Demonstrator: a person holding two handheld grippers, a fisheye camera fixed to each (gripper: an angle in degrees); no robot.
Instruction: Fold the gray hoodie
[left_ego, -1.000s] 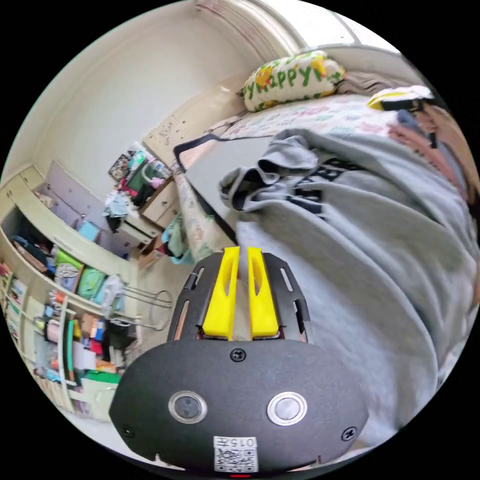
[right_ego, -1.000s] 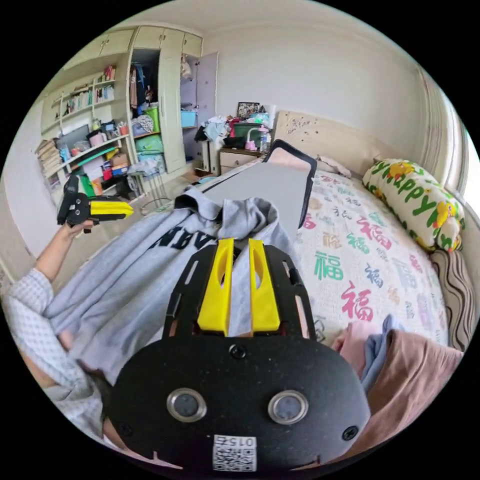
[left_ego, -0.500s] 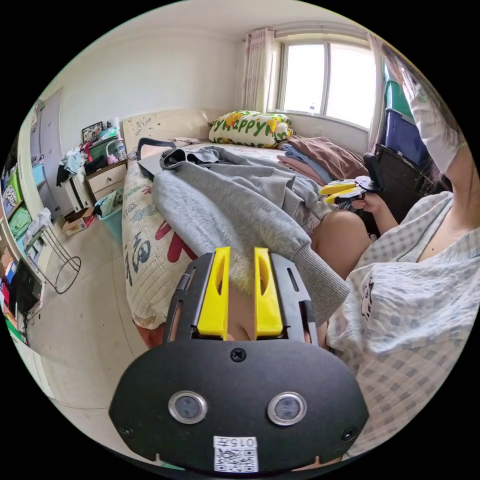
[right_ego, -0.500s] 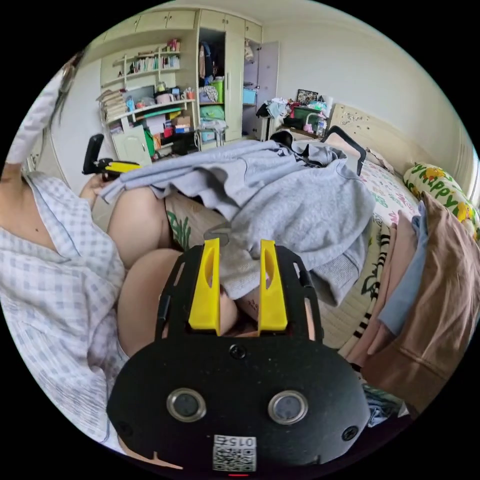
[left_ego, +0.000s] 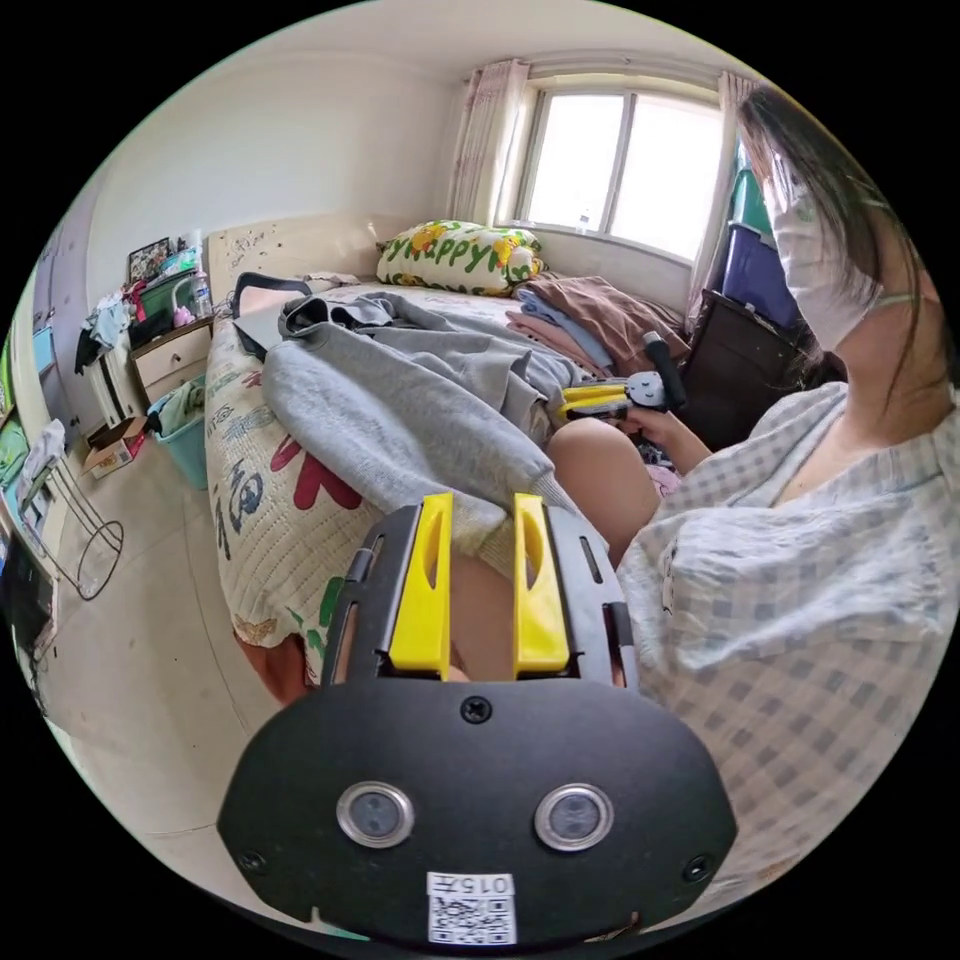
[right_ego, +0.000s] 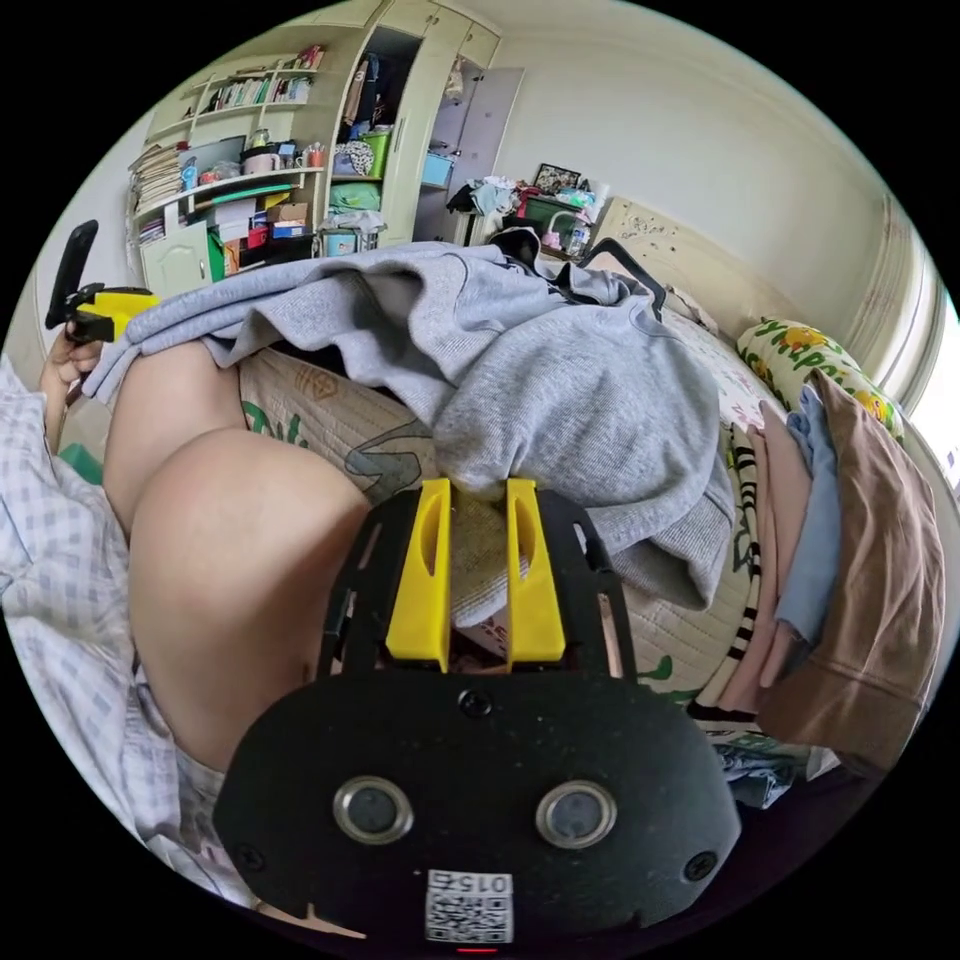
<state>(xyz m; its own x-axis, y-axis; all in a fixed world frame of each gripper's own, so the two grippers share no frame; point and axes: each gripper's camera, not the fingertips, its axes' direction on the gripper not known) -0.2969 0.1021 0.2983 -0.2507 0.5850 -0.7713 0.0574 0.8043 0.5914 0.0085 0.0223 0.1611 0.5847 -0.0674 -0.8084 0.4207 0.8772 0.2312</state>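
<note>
**Spreading the Hoodie Across the Bed**

Lying rumpled and unfolded, the gray hoodie (left_ego: 420, 400) stretches along the near side of a bed (left_ego: 270, 520), hood toward the headboard and hem hanging off the foot onto the knees of the seated person. At the hem, the left gripper (left_ego: 480, 520) has a ribbed corner between its parted yellow jaws; whether they press on the cloth cannot be told. The right gripper (right_ego: 476, 505) meets the opposite corner the same way, knit bunched in the gap, its hold equally uncertain. Judging from this, the step in hand is laying the garment out; no fold has been made. The next move calls for a firm pinch on both corners and an even pull to flatten the body. Beside the hoodie lies a stack of folded clothes (right_ego: 850, 560). The quilt carries large coloured characters, and a pillow (left_ego: 455, 255) near the window reads, in part, "appy".
</note>
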